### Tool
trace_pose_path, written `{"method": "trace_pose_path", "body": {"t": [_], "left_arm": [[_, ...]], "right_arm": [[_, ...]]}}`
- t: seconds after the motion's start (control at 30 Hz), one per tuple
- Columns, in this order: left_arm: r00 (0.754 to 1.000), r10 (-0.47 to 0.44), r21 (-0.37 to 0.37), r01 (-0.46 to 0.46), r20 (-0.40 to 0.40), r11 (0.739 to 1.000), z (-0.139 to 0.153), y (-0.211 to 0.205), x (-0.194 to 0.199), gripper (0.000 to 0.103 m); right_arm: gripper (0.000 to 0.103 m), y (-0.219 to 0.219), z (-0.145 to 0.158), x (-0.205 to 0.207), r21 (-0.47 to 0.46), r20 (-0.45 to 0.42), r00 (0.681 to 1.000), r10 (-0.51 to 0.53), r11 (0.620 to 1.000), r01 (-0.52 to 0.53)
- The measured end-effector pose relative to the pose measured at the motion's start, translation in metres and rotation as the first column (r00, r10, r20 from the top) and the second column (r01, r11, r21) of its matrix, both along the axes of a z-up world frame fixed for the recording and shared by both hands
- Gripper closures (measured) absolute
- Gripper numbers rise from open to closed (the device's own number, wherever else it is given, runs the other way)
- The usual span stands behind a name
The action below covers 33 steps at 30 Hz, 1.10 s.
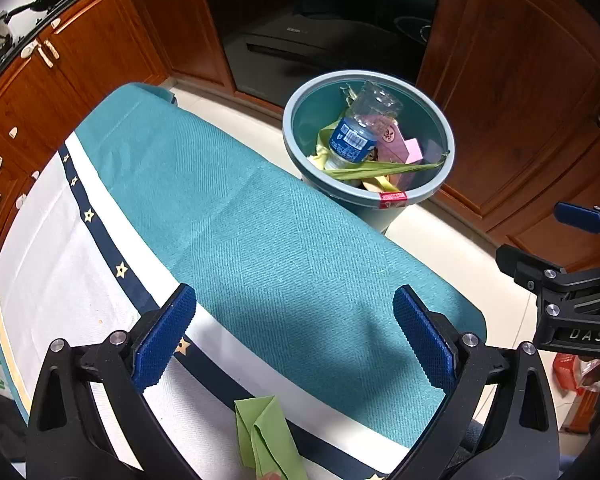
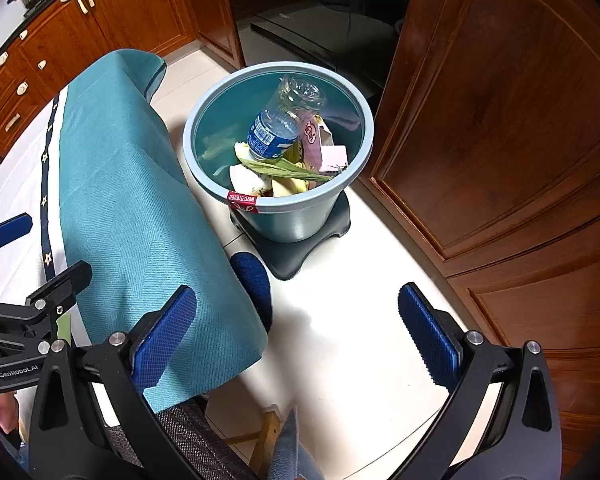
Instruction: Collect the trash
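A blue-grey trash bin stands on the floor past the table's far edge. It holds a clear plastic bottle with a blue label, a pink carton and green husks. A folded green paper lies on the table just below my left gripper, which is open and empty over the teal cloth. My right gripper is open and empty, over the table's corner and the floor in front of the bin. It also shows in the left wrist view.
The table has a white, navy-starred and teal cloth. Wooden cabinets stand behind and right of the bin, a dark oven behind it. The bin rests on a dark base. A chair sits below.
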<state>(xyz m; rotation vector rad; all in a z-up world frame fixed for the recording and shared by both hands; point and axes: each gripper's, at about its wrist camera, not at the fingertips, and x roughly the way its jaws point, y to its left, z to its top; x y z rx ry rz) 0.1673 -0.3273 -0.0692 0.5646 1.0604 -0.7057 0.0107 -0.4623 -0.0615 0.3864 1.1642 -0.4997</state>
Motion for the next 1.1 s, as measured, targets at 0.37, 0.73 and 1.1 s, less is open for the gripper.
{"method": "trace_pose_path", "body": {"t": [0.37,0.73,1.1], "left_arm": [[1.0,-0.003,0.001,0.003,0.003,1.0,0.0025,0.0024,0.0001,0.004],[1.0,-0.003,0.002,0.003,0.003,1.0,0.0024,0.0022,0.0001,0.004],[1.0,-0.007,0.006,0.006,0.008,1.0,0.0027,0.0033,-0.0007,0.004]], "right_arm": [[0.006,0.0005,0.004,0.0006,-0.001,0.004,1.0,0.002,1.0,-0.002],[0.006,0.0025,0.006,0.0008,-0.004,0.003,1.0,0.002,1.0,-0.002],[0.006,0.0039,0.006,0.0011,-0.003,0.0,1.0,0.004,1.0,-0.004]]}}
